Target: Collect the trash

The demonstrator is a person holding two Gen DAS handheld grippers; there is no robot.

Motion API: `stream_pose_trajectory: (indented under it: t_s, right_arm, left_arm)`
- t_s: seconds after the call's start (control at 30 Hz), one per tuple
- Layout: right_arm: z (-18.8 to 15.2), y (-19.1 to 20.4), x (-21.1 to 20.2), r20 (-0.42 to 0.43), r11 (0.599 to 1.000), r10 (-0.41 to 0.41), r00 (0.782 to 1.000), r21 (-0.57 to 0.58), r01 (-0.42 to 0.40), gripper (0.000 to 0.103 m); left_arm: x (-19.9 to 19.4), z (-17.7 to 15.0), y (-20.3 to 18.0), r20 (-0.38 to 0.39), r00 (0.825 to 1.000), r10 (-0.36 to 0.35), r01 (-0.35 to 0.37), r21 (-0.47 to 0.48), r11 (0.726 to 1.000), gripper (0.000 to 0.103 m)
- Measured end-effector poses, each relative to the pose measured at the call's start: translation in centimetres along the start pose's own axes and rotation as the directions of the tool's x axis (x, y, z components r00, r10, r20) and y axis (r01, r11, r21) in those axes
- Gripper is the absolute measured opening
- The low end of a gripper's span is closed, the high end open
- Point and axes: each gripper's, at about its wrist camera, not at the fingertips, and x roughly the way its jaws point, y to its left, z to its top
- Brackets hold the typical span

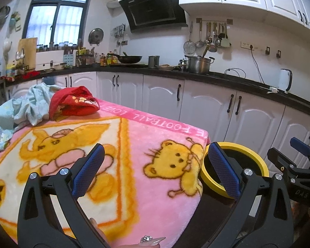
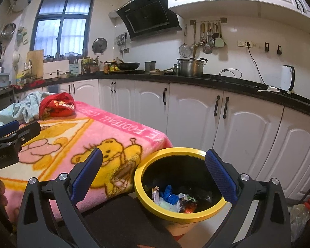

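While both tools hang empty, the scene reads so:
Left tool (image 1: pixel 156 169): jaws spread wide, nothing between them, poised over the near right part of the desk.
Right tool (image 2: pixel 154 172): jaws likewise apart and empty, hovering above the bin.
Bin (image 2: pixel 143 194): yellow-rimmed, dark inside, on the floor touching or just beside the desk's right corner.
Trash (image 2: pixel 173 199): crumpled wrappers and a blue scrap lie at the bin's bottom.
Desk (image 1: pixel 171 132): covered by a pink bear-print blanket; no loose trash shows on it.
Far left: red cloth (image 1: pixel 74 103) and pale blue cloth (image 1: pixel 29 103) heaped together.
Handling: wrappers look light, soft and crinkly, likely slippery; pinch a raised fold, not a flat face.
Progress: apparently near done.
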Motion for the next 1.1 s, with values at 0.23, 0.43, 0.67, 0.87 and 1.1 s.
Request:
stream_pose_trajectory:
  t_s: [0.23, 0.43, 0.67, 0.87, 1.1]
  right_arm:
    - [-0.1, 0.14, 0.06, -0.002, 1.0, 0.002, 1.0, 0.001, -0.002, 0.097]
    - [-0.09, 0.13, 0.07, -0.001, 1.0, 0.001, 1.0, -0.001, -0.001, 0.097]
    - [-0.25, 0.41, 0.15, -0.001, 1.0, 0.004, 1.0, -0.002, -0.004, 0.097]
    - [-0.21, 0.3, 0.11, -0.002, 1.0, 0.005, 1.0, -0.002, -0.005, 0.097]
    - [-0.2, 0.3, 0.12, -0.003, 1.0, 0.005, 1.0, -0.002, -0.005, 0.097]
  left_arm:
    - [-0.01, 0.0, 0.01, 0.001, 1.0, 0.002, -0.002, 0.0, 1.0, 0.092]
    - [-0.01, -0.03, 0.0, 0.0, 1.0, 0.0, 0.0, 0.001, 1.0, 0.092]
    - [-0.02, -0.04, -0.02, 0.003, 1.0, 0.002, -0.002, 0.001, 1.0, 0.092]
    - [0.03, -0.02, 0.04, 0.002, 1.0, 0.003, -0.003, -0.001, 1.0, 0.092]
    - [0.0, 0.0, 0.12, 0.003, 1.0, 0.004, -0.004, 0.0, 1.0, 0.092]
